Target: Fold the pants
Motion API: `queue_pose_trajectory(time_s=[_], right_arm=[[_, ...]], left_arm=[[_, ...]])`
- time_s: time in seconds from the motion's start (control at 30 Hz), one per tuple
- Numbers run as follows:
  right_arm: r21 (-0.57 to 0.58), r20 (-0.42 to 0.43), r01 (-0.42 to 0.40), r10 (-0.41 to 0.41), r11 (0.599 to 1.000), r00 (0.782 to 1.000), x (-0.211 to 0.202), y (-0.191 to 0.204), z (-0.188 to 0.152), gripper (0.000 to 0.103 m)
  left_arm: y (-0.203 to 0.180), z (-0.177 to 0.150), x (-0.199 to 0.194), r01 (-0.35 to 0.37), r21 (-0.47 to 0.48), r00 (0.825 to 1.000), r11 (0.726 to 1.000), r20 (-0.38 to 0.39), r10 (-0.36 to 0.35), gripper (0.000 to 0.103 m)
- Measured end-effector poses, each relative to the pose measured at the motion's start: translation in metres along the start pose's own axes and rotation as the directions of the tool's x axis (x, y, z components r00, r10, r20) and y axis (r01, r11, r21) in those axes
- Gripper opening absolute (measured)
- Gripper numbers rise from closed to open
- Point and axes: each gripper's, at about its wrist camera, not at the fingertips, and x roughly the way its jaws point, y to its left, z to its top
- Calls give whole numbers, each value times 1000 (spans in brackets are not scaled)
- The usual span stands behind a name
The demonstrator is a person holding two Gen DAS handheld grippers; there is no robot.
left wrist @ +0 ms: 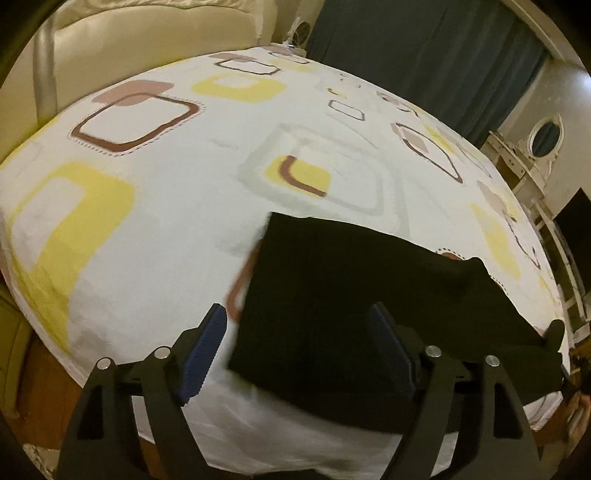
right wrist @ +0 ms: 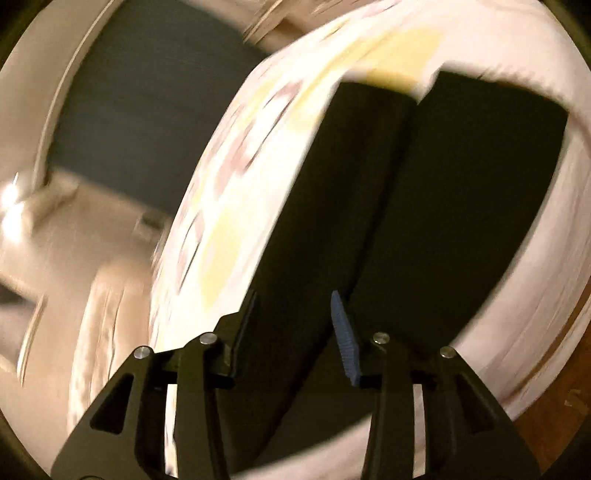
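Left wrist view: left gripper (left wrist: pixel 295 332) w/ fingers spread wide, nothing between them; 2 blue pads (left wrist: pixel 201 354) visible, 1 per finger. It hovers over the near end of the black pants (left wrist: pixel 351 295), no contact seen. Pants = 1 item, lying flat on the bed sheet (left wrist: pixel 166 221), near the bed's front edge and right of centre. Sheet white w/ yellow and brown rounded-square print. Beyond: 1 cream headboard (left wrist: pixel 147 33), 1 dark curtain (left wrist: pixel 424 48), 1 white dresser w/ oval mirror (left wrist: pixel 545 138) at right.

Right wrist view, heavy motion blur: right gripper (right wrist: pixel 293 325) also apart, holding nothing. Under it the pants (right wrist: pixel 388 203) show 2 legs side by side, touching along the inner seam, running away across the sheet (right wrist: pixel 258 166). Wood floor (right wrist: pixel 554 398) lower right.
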Motion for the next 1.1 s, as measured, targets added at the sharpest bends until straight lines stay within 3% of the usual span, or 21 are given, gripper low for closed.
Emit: queue_pose_trajectory(time_s=[0.17,0.43,0.53,0.6,0.67,0.73,0.93,1.1], right_arm=[[122,72,53,-62,991,995,15,-48,58,40],[139,100,62,-77,988,992,38,-67,88,40],[140,107,68,-84,988,991,40,-68,88,40],[125,109,85,-99,989,989,41,-57,80,33],[124,106,102,-116,987,988,40,-57,78,14],[152,106,66,-82,986,991,34,-65,79,7],[114,169,-45,25,993,985,-2,-43,78,5],[30,217,-45,37,999,976,-47,-30,75,5]], left_arm=[[-22,-7,16,39,-5,998,999,-43,-39,79],[-36,-19,33,40,-27,994,999,-104,-42,79],[-36,-22,33,29,-33,994,999,-103,-32,79],[-37,-24,33,22,-34,995,999,-101,-25,79],[-40,-25,34,14,-20,995,1000,-98,-16,79],[-43,-26,34,8,-4,995,1000,-98,-8,79],[-45,-29,33,3,14,995,1000,-98,-2,80],[-45,-30,30,17,1,995,1000,-103,-17,80]])
